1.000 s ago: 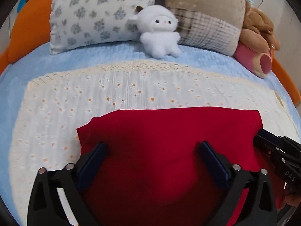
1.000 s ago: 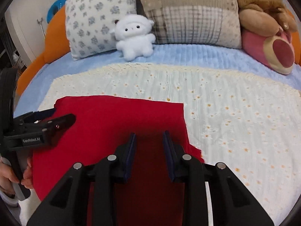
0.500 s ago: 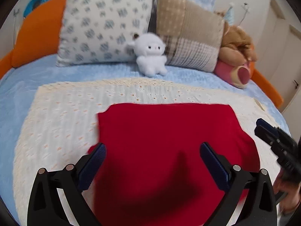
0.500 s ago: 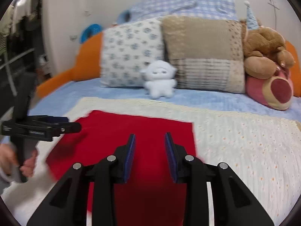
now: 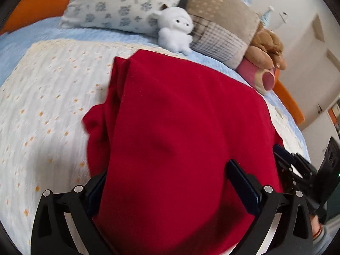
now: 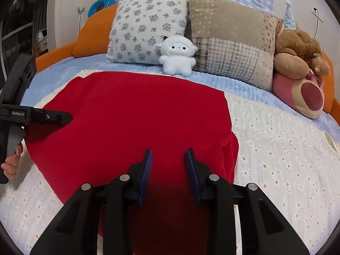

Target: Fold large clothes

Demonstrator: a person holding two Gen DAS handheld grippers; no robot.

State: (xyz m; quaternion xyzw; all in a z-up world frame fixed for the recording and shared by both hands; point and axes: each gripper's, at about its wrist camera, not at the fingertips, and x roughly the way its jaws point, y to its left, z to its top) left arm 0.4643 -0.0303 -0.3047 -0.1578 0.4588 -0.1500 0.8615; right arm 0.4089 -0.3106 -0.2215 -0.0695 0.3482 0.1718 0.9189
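A folded red garment (image 5: pixel 180 116) lies on the white daisy bedspread (image 5: pixel 42 106). My left gripper (image 5: pixel 165 170) is open wide and low over its near part. The red cloth fills the gap between the fingers and hides the left fingertip. In the right wrist view the garment (image 6: pixel 138 116) spreads across the bedspread (image 6: pixel 276 159), with an extra layer sticking out at its right edge. My right gripper (image 6: pixel 169 150) hovers over its near edge, its jaws opening with nothing pressed between the pads. The left gripper (image 6: pixel 63 118) shows at the garment's left edge, and the right gripper (image 5: pixel 280 153) at its right.
At the head of the bed stand a floral pillow (image 6: pixel 146 29) and a patchwork pillow (image 6: pixel 231 38), with a white lamb plush (image 6: pixel 178 57) in front. A brown bear (image 6: pixel 297 46) rests on a pink plush (image 6: pixel 306 93). An orange bed frame (image 6: pixel 93 34) rings the bed.
Both grippers have swung across the bed and rolled. The red garment now looms larger and reaches farther toward the pillows. The right jaws stand slightly wider.
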